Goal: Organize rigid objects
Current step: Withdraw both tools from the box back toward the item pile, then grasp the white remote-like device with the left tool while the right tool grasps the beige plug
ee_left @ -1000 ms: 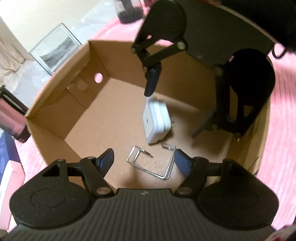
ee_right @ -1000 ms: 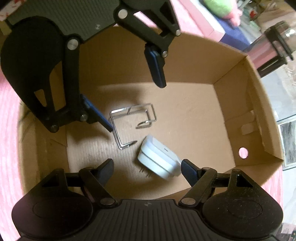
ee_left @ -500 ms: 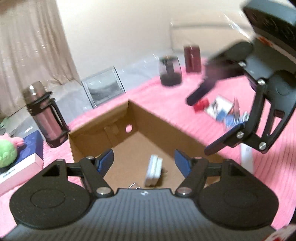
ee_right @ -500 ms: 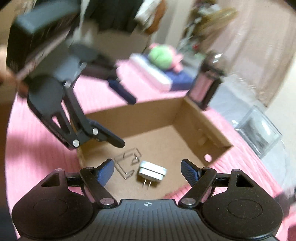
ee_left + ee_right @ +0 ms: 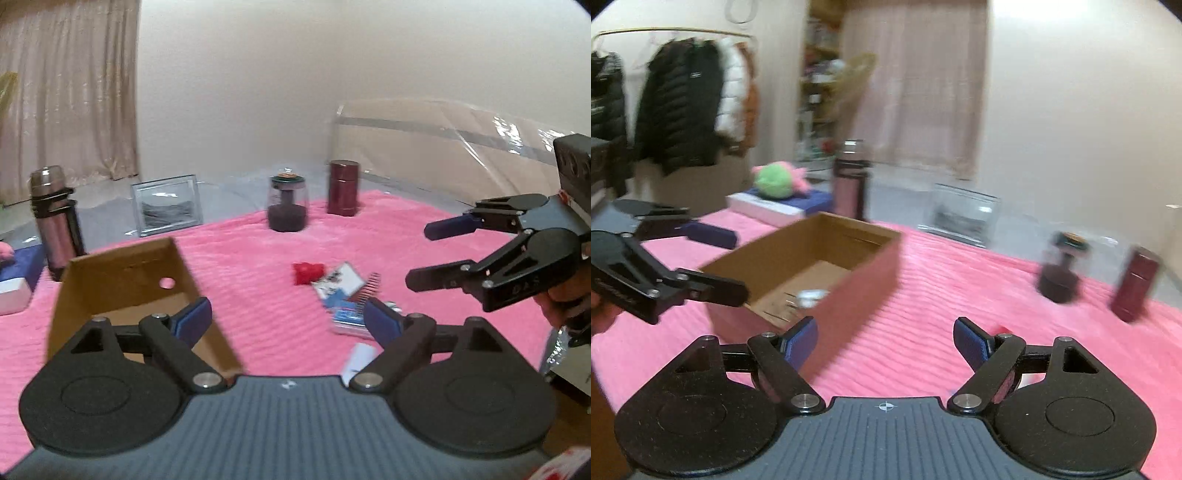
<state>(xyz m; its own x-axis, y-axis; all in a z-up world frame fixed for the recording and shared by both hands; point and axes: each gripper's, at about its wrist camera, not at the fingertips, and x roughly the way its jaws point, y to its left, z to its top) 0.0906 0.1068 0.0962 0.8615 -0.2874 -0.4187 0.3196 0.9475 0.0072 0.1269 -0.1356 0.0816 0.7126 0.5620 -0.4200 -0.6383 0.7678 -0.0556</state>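
Both tools rose from the cardboard box (image 5: 122, 280), jaws opening, empty.

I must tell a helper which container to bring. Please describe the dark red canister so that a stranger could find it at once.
Find the pink blanket and follow it to its far edge, near the plastic-wrapped bulk by the wall. Two containers stand there side by side: the dark red canister is the right one in the left wrist view. It is opaque and straight-sided, whereas its neighbour, the clear jar, is see-through with dark contents.
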